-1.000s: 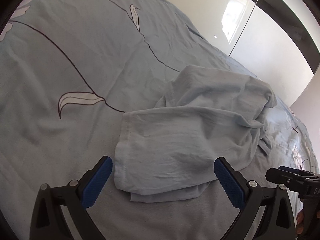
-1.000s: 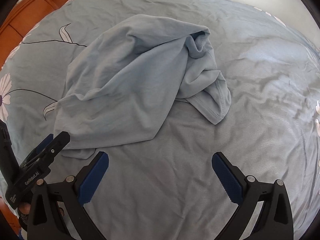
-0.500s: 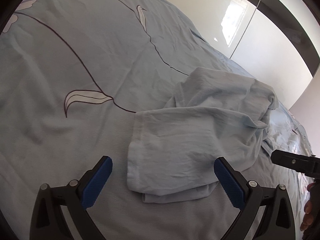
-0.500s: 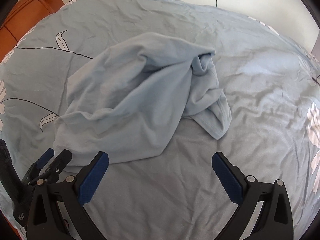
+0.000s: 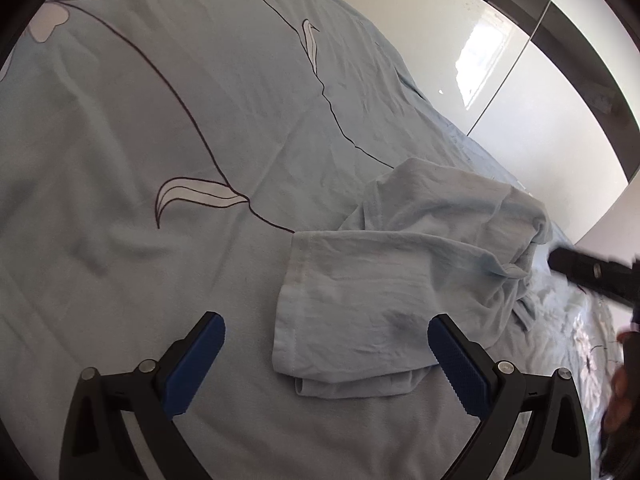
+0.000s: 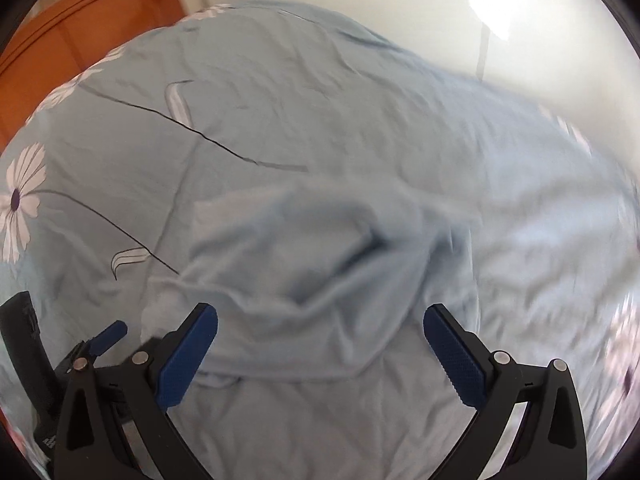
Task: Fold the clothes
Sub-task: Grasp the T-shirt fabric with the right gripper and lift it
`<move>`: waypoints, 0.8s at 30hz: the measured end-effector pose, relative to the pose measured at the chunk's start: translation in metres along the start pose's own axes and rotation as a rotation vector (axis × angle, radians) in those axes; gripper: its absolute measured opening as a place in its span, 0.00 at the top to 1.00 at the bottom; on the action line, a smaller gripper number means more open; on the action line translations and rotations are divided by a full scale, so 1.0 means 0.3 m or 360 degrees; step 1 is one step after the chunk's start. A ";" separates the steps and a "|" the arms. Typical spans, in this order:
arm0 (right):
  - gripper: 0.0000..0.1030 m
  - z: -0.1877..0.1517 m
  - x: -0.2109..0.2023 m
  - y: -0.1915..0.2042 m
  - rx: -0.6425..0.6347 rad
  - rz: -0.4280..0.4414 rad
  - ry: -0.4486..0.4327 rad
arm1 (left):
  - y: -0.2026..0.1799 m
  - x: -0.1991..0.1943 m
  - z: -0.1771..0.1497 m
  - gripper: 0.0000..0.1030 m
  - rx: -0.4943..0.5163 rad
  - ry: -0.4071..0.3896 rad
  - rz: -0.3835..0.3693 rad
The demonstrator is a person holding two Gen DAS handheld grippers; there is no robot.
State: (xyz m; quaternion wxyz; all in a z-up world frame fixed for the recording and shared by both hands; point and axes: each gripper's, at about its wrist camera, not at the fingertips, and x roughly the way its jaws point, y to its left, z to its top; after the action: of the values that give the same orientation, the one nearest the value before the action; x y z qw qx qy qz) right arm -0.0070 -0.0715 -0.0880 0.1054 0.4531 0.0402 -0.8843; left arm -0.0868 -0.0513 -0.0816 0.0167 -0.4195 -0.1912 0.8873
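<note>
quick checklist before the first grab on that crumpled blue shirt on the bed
1. Left gripper jaws open: ok.
2. Right gripper jaws open: ok.
3. Shirt free, held by neither gripper: ok.
4. Shirt lying flat: not ok, it is bunched and folded over itself.
5. Hemmed edge in reach of the left gripper: ok, it lies between the jaws in the left wrist view.
6. Clear target for the right gripper: cannot tell, the right wrist view is blurred.
7. Bedsheet around the shirt free of other items: ok.
</note>
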 end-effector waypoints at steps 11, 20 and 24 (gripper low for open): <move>0.15 0.304 0.192 -0.030 -0.0842 0.0193 0.0206 | 0.053 -0.192 -0.040 0.00 -0.0002 -0.0012 0.0101; 0.92 0.203 0.182 0.095 -0.0733 0.0250 0.0338 | 0.021 -0.318 -0.051 0.00 0.0067 -0.0070 0.0154; 0.94 0.061 -0.043 0.105 -0.0513 0.0340 0.0227 | -0.004 -0.374 -0.046 0.00 0.0088 -0.0087 0.0127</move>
State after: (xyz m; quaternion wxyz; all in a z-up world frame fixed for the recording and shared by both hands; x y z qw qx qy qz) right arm -0.0073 -0.1034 -0.0661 0.2665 0.4935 0.1402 -0.8159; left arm -0.0039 -0.0669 -0.0063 -0.0123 -0.4017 -0.1500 0.9033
